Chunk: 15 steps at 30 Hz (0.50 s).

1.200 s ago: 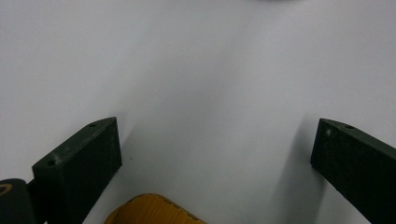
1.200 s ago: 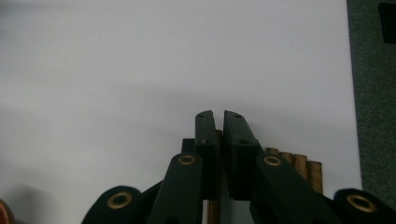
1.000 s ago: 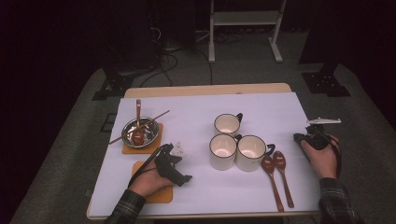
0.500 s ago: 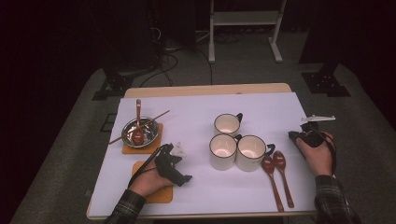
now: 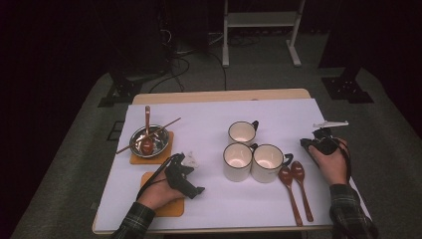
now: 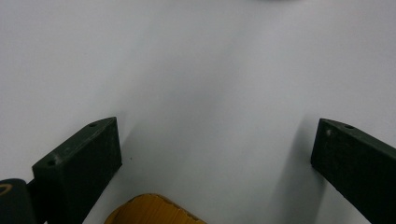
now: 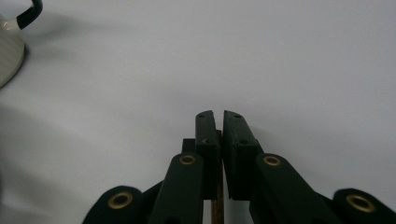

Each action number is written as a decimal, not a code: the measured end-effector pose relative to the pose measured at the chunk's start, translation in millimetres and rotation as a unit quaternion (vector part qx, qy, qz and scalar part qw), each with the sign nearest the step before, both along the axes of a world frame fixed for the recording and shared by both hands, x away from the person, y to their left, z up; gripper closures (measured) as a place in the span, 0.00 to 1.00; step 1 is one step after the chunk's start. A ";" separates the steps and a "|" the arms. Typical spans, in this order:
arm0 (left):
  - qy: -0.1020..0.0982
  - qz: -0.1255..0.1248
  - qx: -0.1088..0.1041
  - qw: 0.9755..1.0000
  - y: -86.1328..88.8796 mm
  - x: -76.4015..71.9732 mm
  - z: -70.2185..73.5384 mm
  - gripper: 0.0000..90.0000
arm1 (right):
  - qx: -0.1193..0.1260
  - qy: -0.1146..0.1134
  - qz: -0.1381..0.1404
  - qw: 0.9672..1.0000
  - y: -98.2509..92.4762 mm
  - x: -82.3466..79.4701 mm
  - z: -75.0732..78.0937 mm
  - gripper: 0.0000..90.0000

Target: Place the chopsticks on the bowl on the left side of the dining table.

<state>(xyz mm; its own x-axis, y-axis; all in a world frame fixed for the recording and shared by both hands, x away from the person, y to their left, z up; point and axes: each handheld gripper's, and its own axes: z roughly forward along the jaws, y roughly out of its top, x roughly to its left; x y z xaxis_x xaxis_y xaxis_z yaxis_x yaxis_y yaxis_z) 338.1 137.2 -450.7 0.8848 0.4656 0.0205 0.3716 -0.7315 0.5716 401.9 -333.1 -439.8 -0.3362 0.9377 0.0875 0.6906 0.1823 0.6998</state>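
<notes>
Wooden spoons point(image 5: 294, 188): slim, glossy brown | right claw point(image 7: 219, 116): closed, empty | left claw point(image 6: 212, 154): wide open, empty

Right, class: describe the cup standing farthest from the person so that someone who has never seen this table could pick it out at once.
Start at the white table and find the three cream cups with dark rims near its middle. Two stand side by side, close to the pair of wooden spoons. The farthest cup stands alone behind them, looks the smallest, and its handle points to the back right.

Dark room, grey carpet floor point(image 5: 79, 149), white metal stand point(image 5: 259, 30) behind the white-covered surface point(image 5: 209, 124), black cables point(image 5: 174, 55) trailing.
</notes>
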 end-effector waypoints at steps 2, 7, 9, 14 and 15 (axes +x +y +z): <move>0.000 0.000 0.000 1.000 0.0 0.0 0.0 0.01 | -0.002 0.001 0.004 1.000 2.3 1.4 -0.7 0.94; 0.001 0.001 0.000 1.000 -0.1 -0.1 0.0 0.01 | -0.002 0.005 0.009 1.000 8.1 4.7 -2.5 0.94; 0.000 0.000 0.001 1.000 0.0 0.1 0.1 0.01 | -0.003 0.007 0.011 1.000 10.4 6.2 -3.7 0.94; -0.001 0.000 0.001 1.000 0.0 0.1 0.1 0.01 | -0.005 0.012 0.017 1.000 14.6 9.0 -6.6 0.94; -0.001 0.000 0.000 1.000 0.0 0.1 0.0 0.01 | -0.006 0.013 0.018 1.000 15.0 9.5 -7.4 0.94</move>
<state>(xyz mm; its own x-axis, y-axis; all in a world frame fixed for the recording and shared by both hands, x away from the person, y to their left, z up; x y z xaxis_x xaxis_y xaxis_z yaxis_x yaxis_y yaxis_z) 338.2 137.2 -450.7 0.8852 0.4648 0.0219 0.3704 -0.7323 0.5714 411.3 -318.1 -447.2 -0.3668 0.9264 0.0849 0.7013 0.2154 0.6796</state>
